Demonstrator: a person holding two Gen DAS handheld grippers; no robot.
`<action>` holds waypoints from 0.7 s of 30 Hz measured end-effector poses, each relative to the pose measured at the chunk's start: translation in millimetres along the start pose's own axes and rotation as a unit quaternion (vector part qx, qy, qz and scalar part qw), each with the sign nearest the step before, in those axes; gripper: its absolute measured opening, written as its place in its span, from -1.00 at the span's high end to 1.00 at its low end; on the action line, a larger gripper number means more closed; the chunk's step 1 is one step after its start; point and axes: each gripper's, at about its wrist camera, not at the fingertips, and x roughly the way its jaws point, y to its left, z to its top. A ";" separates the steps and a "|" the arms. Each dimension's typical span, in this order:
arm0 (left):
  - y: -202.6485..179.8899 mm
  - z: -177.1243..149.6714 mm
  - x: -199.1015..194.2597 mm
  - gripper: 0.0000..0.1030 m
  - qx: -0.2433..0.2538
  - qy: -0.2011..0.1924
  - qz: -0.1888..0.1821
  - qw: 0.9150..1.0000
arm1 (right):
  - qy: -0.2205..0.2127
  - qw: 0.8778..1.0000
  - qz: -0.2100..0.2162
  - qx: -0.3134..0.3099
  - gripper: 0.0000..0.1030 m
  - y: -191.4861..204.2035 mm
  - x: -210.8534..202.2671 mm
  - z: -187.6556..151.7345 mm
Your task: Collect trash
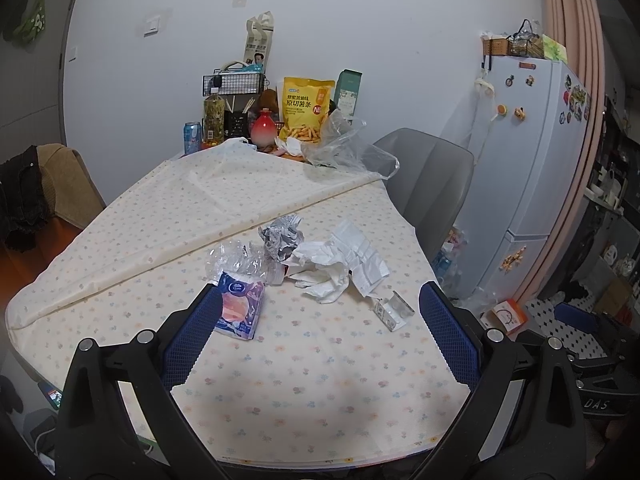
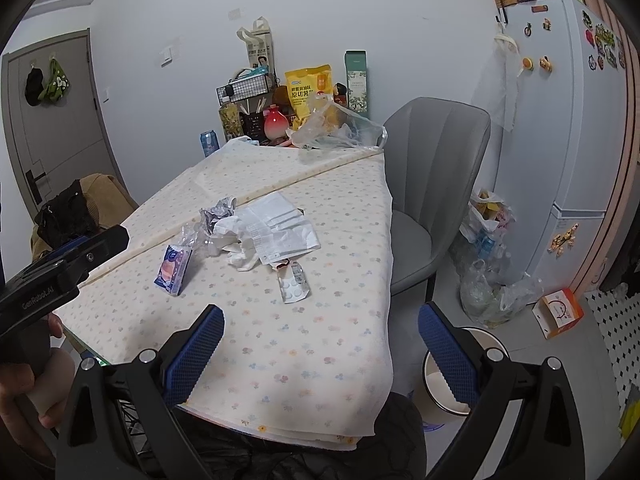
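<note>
Trash lies in a loose heap mid-table: a blue tissue pack [image 1: 240,307] [image 2: 174,269], a crushed clear plastic bottle [image 1: 240,261] [image 2: 195,236], a crumpled newspaper ball [image 1: 282,236] [image 2: 218,213], white crumpled tissue and receipts [image 1: 344,264] [image 2: 272,232], and a small blister pack [image 1: 390,309] [image 2: 294,285]. My left gripper [image 1: 320,332] is open and empty, hovering just before the heap, its left finger [image 1: 192,340] next to the tissue pack. My right gripper [image 2: 320,356] is open and empty over the table's near right corner.
A floral cloth covers the table [image 1: 280,380]. Snacks, a can and a clear bag [image 1: 344,148] crowd the far end. A grey chair [image 2: 432,184] stands on the right, a white bin [image 2: 448,380] below my right gripper, floor bags [image 2: 492,280] by the fridge [image 2: 576,120].
</note>
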 end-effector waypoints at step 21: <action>-4.2 -5.5 7.5 -0.89 0.004 0.008 -0.003 1.000 | -0.001 1.000 -0.008 0.010 -0.85 -10.1 0.2 -2.8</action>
